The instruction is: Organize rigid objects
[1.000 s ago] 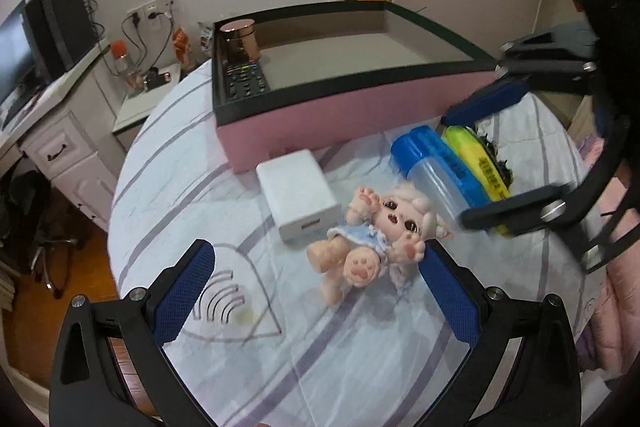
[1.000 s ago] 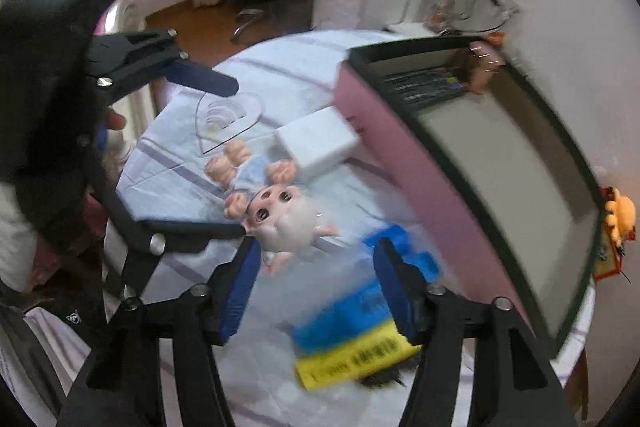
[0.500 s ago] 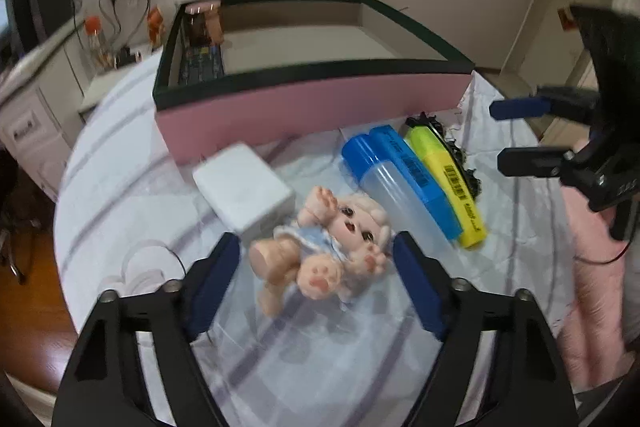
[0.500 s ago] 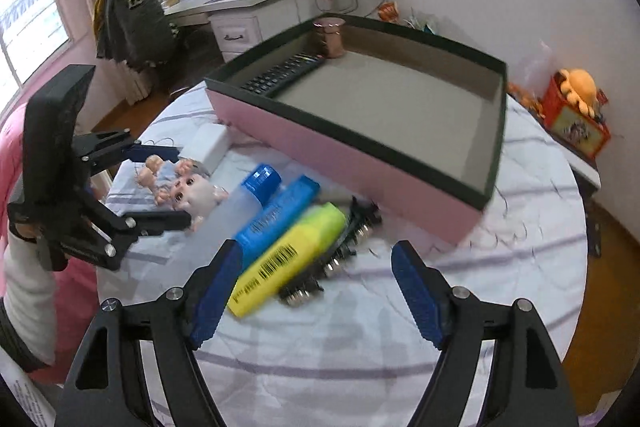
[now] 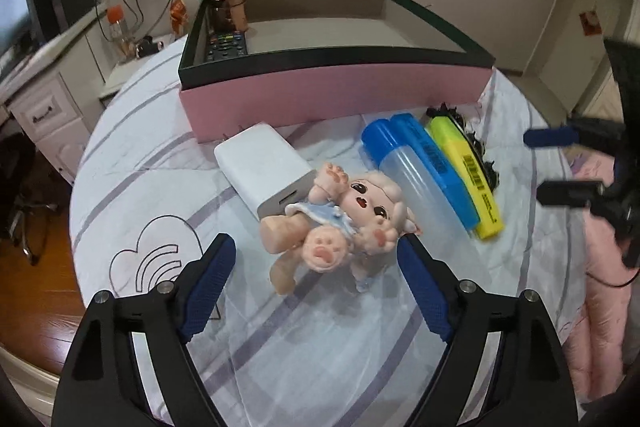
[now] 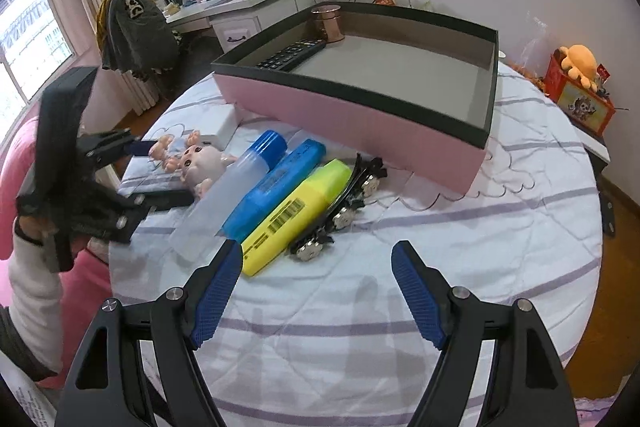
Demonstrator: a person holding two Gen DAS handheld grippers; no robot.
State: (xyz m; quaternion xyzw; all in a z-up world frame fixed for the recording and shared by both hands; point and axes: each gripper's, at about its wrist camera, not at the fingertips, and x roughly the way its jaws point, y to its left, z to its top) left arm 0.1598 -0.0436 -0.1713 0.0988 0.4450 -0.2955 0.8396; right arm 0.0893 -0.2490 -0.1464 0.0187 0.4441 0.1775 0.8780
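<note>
The left gripper (image 5: pixel 316 279) has its jaws opening, with the doll (image 5: pixel 340 215) lying just ahead, partly between the blue pads but not pressed by them. Touching the doll on its far left is the white box (image 5: pixel 264 163); to the right lie the clear bottle (image 5: pixel 412 179), blue marker (image 5: pixel 436 163), yellow highlighter (image 5: pixel 468 167) and hair clips (image 6: pixel 344 203), side by side. The right gripper (image 6: pixel 318 291) stands wide and holds nothing, the highlighter's end just by its left pad. Farther ahead, the pink box (image 5: pixel 332 95) holds only the remote (image 5: pixel 226 47) and copper cup (image 5: pixel 228 11). So two items look stowed, and six appear left on the table.
</note>
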